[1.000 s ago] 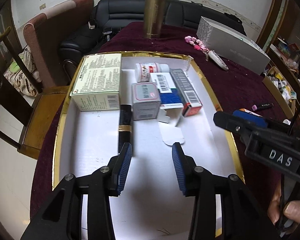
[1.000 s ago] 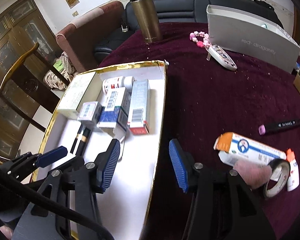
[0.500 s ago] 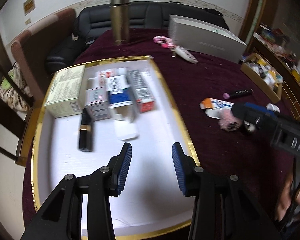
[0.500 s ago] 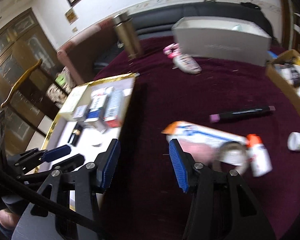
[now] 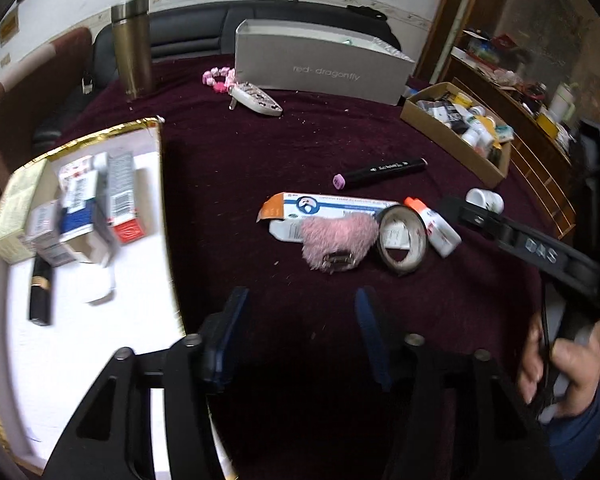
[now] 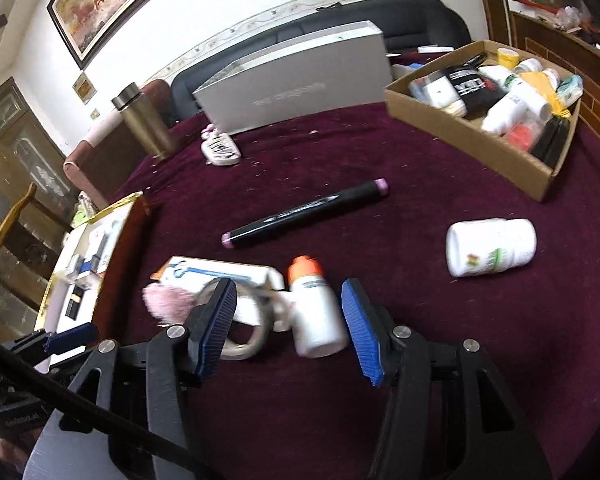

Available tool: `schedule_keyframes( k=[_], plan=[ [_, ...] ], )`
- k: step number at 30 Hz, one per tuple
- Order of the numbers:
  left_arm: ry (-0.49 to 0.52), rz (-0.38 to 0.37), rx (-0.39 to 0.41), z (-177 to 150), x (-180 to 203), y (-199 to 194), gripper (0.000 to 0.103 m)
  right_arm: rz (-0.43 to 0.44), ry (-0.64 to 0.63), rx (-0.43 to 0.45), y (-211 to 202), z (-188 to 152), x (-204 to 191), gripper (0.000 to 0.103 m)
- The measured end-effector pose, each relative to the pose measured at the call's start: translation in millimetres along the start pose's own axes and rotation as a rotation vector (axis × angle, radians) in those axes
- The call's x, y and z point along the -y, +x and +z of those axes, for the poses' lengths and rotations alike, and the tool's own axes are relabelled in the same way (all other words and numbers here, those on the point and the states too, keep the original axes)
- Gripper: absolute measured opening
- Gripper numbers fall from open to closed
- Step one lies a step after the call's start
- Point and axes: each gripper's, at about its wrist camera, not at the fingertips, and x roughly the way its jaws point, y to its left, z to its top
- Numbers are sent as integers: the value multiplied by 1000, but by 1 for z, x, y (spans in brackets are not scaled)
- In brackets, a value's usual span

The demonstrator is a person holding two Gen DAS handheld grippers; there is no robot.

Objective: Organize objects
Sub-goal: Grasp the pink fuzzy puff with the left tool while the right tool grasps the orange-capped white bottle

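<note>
1. Small white bottle [image 6: 315,312] with an orange cap lies on its side on the maroon tablecloth [image 6: 420,208]. In the right wrist view its long axis runs roughly away from the camera, the cap at the far end and the flat base nearest. It shows a faint blue-grey band of label below the cap, and its outline is a little blurred.
2. Right gripper [image 6: 290,322] hangs low over the cloth with its jaws spread wide and holding nothing. The bottle lies in the gap between the blue pads, nearer the right-hand pad [image 6: 362,332] and touching neither.
3. Tape roll [image 6: 244,320] lies just left of the bottle, partly behind the left-hand pad. It leans on a long white carton [image 6: 216,276] with an orange end.
4. Pink fluffy piece [image 5: 338,240] lies on the carton on the far side of the tape roll from the bottle.
5. Black marker [image 6: 306,213] with pink ends lies beyond the bottle, slanting up to the right.
6. White pill jar [image 6: 491,246] lies on its side well right of the bottle.
7. Cardboard box [image 6: 472,136] of bottles and tubes sits far beyond the bottle to the right.
8. White tray [image 5: 80,340] with a gold rim lies well left of the bottle and holds medicine boxes and a black tube.
9. Left gripper [image 5: 300,336] hovers over the cloth by the tray's right edge, short of the bottle. Its jaws are wide apart and empty.
</note>
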Motion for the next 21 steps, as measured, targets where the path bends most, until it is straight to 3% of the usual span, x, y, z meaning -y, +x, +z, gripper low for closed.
schedule_keyframes(
  k=[7, 15, 17, 18, 21],
  plan=[
    [-90, 17, -50, 17, 5, 41, 51, 19, 21, 37, -15, 5, 6, 56],
    [-62, 63, 15, 27, 15, 65, 55, 14, 32, 16, -6, 3, 7, 57],
    [-41, 60, 21, 24, 16, 70, 49, 1, 17, 14, -4, 1, 6, 57],
    [-22, 64, 42, 19, 18, 68, 37, -6, 13, 11, -2, 0, 6, 57],
    [17, 48, 76, 8, 21, 58, 31, -10, -2, -9, 3, -1, 6, 57]
  ],
)
